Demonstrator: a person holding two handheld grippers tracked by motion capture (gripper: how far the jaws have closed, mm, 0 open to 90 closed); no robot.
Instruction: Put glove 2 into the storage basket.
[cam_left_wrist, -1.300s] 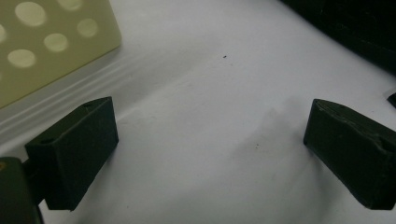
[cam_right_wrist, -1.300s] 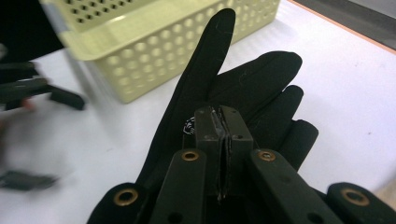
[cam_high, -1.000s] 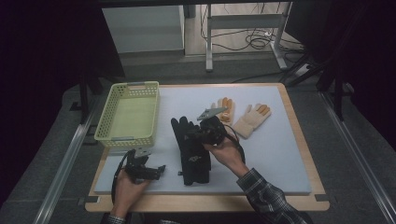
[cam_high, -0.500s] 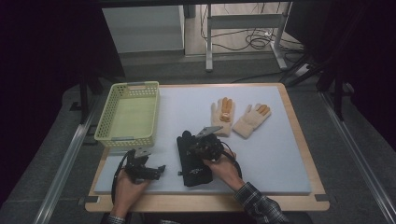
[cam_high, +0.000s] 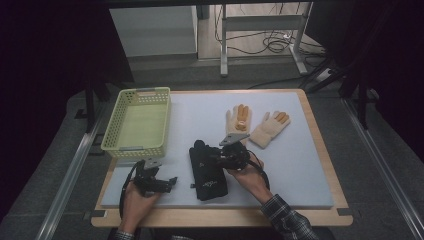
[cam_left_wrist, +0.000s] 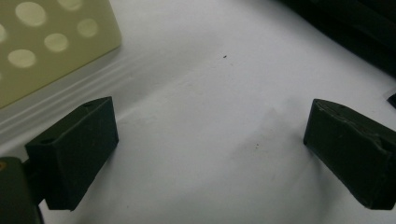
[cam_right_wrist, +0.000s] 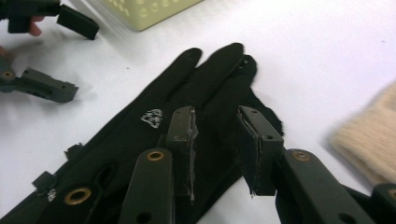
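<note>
A pair of black gloves (cam_high: 207, 172) lies stacked on the white mat near the front edge, fingers pointing away from me. My right gripper (cam_high: 212, 156) rests low over the gloves. In the right gripper view its jaws (cam_right_wrist: 217, 140) have just been opening and stand apart, with black glove (cam_right_wrist: 187, 84) fabric beneath and between them, the pads not pressing. My left gripper (cam_high: 171, 182) sits on the mat left of the gloves, open with nothing between its jaws (cam_left_wrist: 210, 154). Two beige gloves (cam_high: 237, 120) (cam_high: 270, 129) lie flat behind.
A pale green perforated basket (cam_high: 120, 147) stands at the left of the mat, close to my left gripper; its wall (cam_left_wrist: 46, 42) shows in the left gripper view. The mat (cam_high: 300, 165) sits on a wooden table. A beige glove (cam_right_wrist: 369, 135) lies close to my right gripper.
My right hand came nearer and lower with the black gloves, which now lie shorter and closer to the front edge. Its jaws have parted. The left gripper stayed put.
</note>
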